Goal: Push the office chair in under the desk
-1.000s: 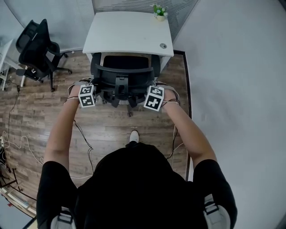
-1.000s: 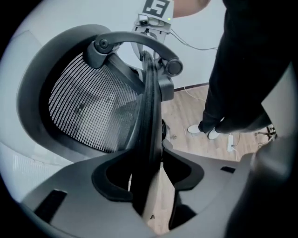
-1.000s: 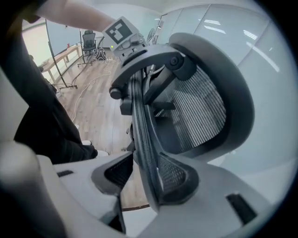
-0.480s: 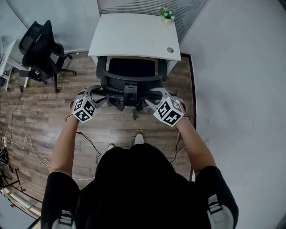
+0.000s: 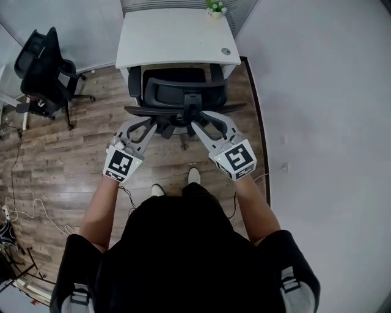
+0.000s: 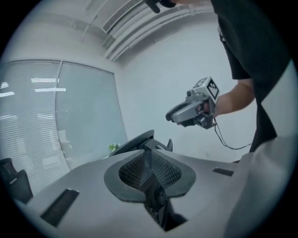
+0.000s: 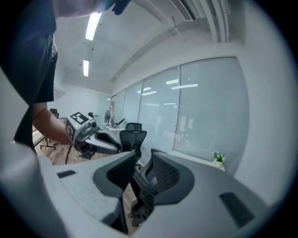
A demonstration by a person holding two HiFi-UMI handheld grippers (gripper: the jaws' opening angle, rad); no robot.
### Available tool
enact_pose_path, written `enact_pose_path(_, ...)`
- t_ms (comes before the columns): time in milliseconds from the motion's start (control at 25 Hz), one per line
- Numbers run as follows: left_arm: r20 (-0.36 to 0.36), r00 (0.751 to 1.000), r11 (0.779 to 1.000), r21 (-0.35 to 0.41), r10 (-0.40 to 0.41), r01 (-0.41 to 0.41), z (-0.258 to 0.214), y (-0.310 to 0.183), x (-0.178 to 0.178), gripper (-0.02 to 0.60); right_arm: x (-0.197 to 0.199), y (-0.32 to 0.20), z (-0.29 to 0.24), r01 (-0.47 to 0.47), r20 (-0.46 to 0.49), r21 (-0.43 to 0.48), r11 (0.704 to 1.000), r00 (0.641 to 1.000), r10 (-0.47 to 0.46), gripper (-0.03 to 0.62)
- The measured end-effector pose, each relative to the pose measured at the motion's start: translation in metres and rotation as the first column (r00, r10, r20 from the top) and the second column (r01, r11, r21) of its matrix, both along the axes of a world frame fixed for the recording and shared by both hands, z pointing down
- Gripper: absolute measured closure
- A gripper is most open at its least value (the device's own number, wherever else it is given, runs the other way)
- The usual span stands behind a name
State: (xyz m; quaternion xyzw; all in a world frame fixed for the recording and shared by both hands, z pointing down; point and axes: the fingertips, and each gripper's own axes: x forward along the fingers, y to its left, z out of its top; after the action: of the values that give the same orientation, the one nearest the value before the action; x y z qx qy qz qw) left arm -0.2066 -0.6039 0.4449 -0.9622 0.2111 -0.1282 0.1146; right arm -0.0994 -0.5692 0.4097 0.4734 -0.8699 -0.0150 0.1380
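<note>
The black office chair (image 5: 183,92) stands at the white desk (image 5: 171,36), its seat under the desktop and its backrest towards me. Both grippers hover level behind the backrest, clear of it. My left gripper (image 5: 154,122) has just been closing; only a narrow slit shows between its jaws (image 6: 148,160), with nothing in it. My right gripper (image 5: 211,119) has also been closing but stands wider open (image 7: 135,172), empty, with floor and chair parts seen through the gap. Each gripper view shows the other gripper off to the side.
A second black chair (image 5: 40,67) stands at the left on the wood floor. A small potted plant (image 5: 215,9) and a cable grommet (image 5: 225,52) sit on the desk. A white wall runs along the right. Cables (image 5: 24,202) trail over the floor at the left.
Both grippers have come off the chair's sides, risen and drawn back towards me, rolling as they went. The left jaws have narrowed. The chair stays at the desk.
</note>
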Motion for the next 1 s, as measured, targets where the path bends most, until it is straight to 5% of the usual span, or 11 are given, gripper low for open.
enact_pose_path(280,-0.121,0.991,0.998,0.031,0.052,-0.049,-0.023,0.054,-0.007,0.588,-0.036,0.052,-0.021,-0.059,0.147,0.073,0.996,0.988,0.048,0.530)
enact_pose_path(1000,-0.250,0.968,1.000,-0.006,-0.001,0.000,-0.077,0.128,0.019,0.588,-0.014,0.116,-0.050,-0.010,0.206,0.137,0.991,0.978,-0.019,0.592)
